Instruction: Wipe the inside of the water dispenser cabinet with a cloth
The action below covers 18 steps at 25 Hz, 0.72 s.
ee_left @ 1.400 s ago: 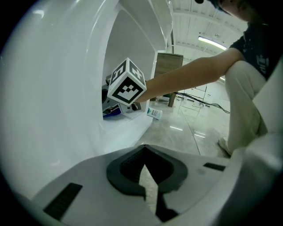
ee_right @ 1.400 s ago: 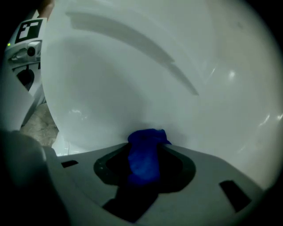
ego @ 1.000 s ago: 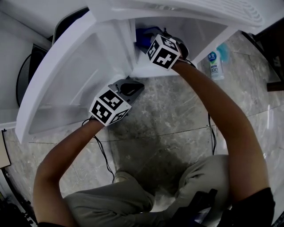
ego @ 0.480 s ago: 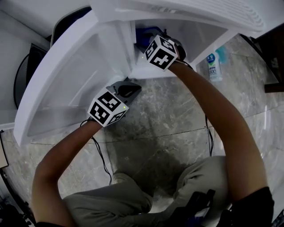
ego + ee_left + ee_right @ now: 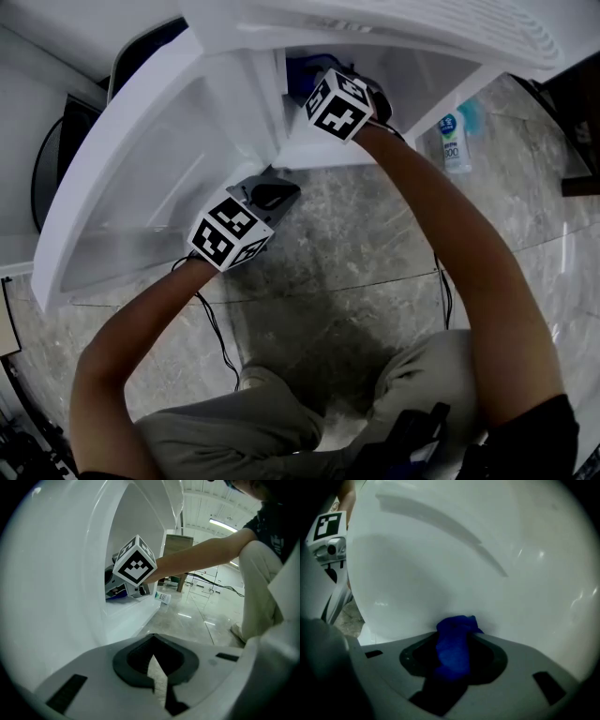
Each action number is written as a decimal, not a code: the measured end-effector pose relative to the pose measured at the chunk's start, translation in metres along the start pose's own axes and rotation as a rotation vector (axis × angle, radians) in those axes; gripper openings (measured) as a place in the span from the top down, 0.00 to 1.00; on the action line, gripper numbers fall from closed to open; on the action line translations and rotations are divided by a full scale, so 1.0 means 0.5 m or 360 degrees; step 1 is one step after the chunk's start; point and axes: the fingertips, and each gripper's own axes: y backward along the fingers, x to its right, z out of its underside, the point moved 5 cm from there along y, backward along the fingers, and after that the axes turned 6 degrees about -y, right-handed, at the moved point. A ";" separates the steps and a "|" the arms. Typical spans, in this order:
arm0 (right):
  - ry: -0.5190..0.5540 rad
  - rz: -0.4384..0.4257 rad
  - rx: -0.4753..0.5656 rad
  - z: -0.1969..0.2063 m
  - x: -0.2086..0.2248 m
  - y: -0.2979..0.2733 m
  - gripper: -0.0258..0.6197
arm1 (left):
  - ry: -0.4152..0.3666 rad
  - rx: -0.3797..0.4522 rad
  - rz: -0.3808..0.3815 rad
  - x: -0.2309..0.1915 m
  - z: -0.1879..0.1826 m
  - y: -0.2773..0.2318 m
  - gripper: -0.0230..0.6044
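The white water dispenser cabinet (image 5: 309,155) stands open, its door (image 5: 141,187) swung out to the left. My right gripper (image 5: 455,637) reaches inside the cabinet, shut on a bunched blue cloth (image 5: 453,649) that presses against the white inner wall (image 5: 487,583). The head view shows its marker cube (image 5: 337,103) in the cabinet mouth, with the blue cloth (image 5: 304,75) just beyond it. My left gripper (image 5: 157,677) is shut and empty. It hovers low beside the door's lower edge, outside the cabinet, with its marker cube (image 5: 230,234) behind it.
A small bottle (image 5: 453,141) with a white and teal label lies on the marble floor (image 5: 356,244) to the right of the cabinet. Black cables (image 5: 445,281) trail across the floor. The person's legs (image 5: 234,431) crouch at the bottom of the head view.
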 end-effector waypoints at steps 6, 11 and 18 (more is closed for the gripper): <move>-0.0022 -0.0123 0.0069 0.010 -0.043 0.043 0.75 | -0.0019 0.0012 0.0002 0.003 -0.018 -0.007 0.95; -0.0241 -0.0120 0.0260 -0.010 -0.024 0.100 0.75 | -0.0071 0.0038 0.0021 0.017 -0.049 -0.016 0.95; -0.0537 0.0123 0.0567 -0.064 0.059 0.207 0.75 | -0.0111 0.0032 0.0031 0.038 -0.068 -0.018 0.96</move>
